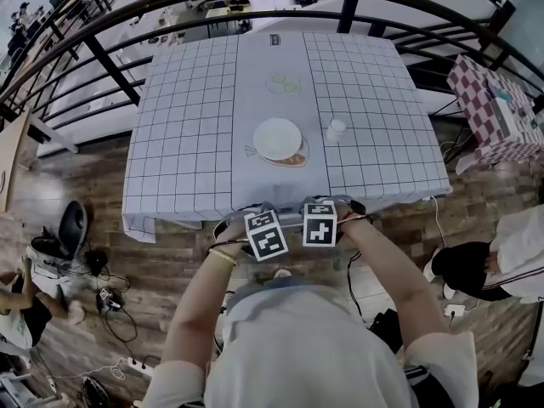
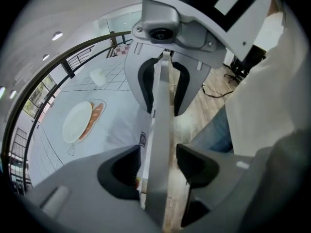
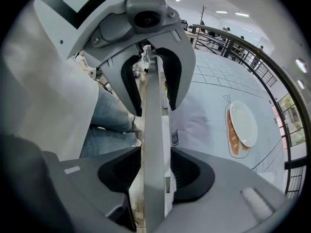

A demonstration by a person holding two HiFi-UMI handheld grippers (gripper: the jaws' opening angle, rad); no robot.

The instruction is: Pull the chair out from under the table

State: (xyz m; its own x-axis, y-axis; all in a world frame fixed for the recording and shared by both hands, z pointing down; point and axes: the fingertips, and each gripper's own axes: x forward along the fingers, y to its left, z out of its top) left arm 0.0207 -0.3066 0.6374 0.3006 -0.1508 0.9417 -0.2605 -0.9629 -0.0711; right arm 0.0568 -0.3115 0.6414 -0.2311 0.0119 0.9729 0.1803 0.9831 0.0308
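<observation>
The chair is tucked under the table (image 1: 187,143), and only its thin grey back rail shows (image 2: 160,130) (image 3: 154,130), standing edge-on between both grippers. My left gripper (image 2: 159,154) (image 1: 257,215) straddles the rail with its jaws open; floor shows between one pad and the rail. Facing it, my right gripper (image 3: 155,154) (image 1: 328,204) (image 2: 162,89) is shut on the same rail, with both pads against it. In the head view the grippers sit side by side at the table's near edge, pointing steeply down, and they hide the rail.
The table's checked cloth carries a white plate (image 1: 277,137), a white cup (image 1: 336,129) and a small dish (image 1: 284,83). A dark railing (image 1: 102,58) curves behind. A red-checked table (image 1: 489,109) stands to the right. Cables and a person (image 1: 21,304) are on the floor at left.
</observation>
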